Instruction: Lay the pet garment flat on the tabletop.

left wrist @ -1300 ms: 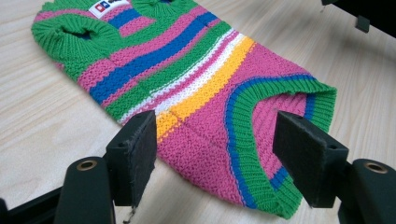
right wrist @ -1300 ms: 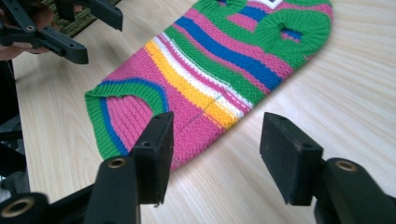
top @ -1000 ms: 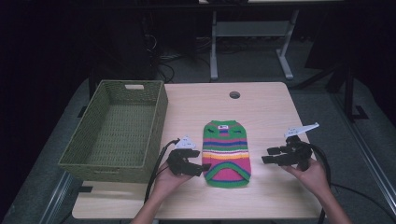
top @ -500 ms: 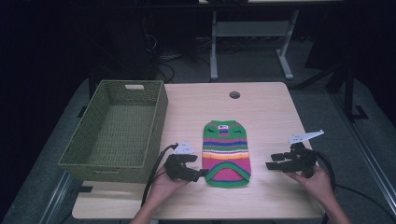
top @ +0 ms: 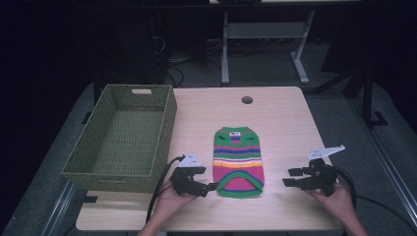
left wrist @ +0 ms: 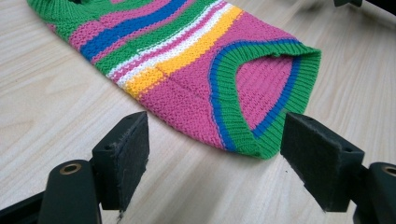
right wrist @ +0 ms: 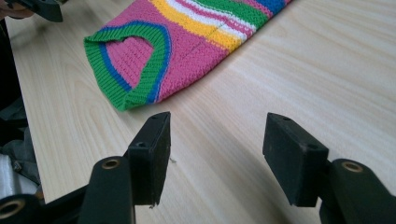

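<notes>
Item: striped knitted pet sweater (top: 238,162), flat at the table's (top: 285,118) near centre, green-ribbed hem toward the person. Left gripper (top: 210,187): jaws wide apart, empty, at the hem's left corner. Right gripper (top: 287,178): jaws equally wide, empty, well apart from the right edge. Step judged: approach before grasp; next, each needs to close on a hem corner. Wicker basket (top: 164,123), left of sweater: 0 contents.

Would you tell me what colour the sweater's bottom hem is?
Green with a blue inner stripe; the sweater's hem shows best in the left gripper view.
</notes>
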